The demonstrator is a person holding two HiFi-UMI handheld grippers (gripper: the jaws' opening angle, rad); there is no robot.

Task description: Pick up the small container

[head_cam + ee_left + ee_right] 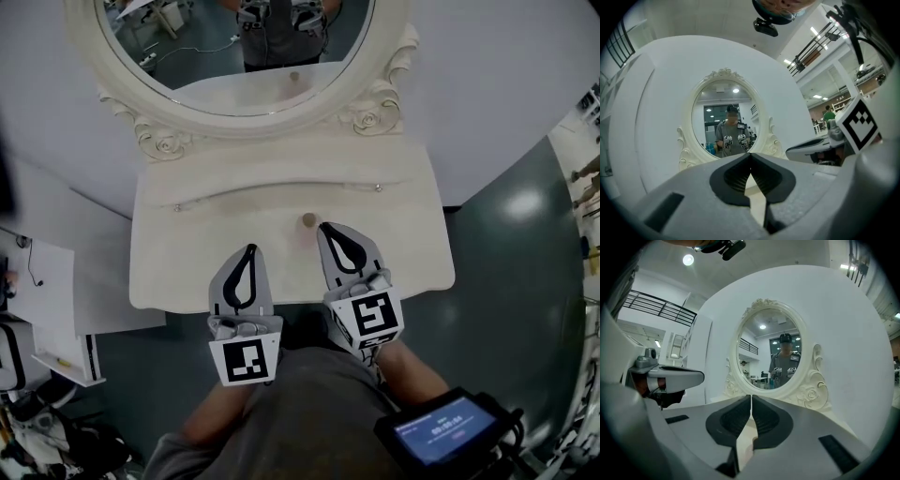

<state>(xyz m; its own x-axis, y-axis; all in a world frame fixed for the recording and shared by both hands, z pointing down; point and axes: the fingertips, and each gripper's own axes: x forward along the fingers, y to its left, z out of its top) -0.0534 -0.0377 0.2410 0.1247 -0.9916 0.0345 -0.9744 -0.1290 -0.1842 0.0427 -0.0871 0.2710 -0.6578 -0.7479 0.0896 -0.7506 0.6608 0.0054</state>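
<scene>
The small container (308,220) is a little round tan pot standing on the cream dressing table (187,253), near the middle of its top. My right gripper (325,226) lies level over the table, its tips just right of the pot and very close to it; its jaws are shut and empty (751,396). My left gripper (250,248) hovers over the table's front part, to the left of the pot and nearer to me, also shut with nothing in it (750,154). The gripper views do not plainly show the pot.
An oval mirror (234,47) in a carved cream frame rises at the back of the table against a white wall. A white cabinet (47,300) stands at the left. A device with a lit screen (445,431) sits by my right arm.
</scene>
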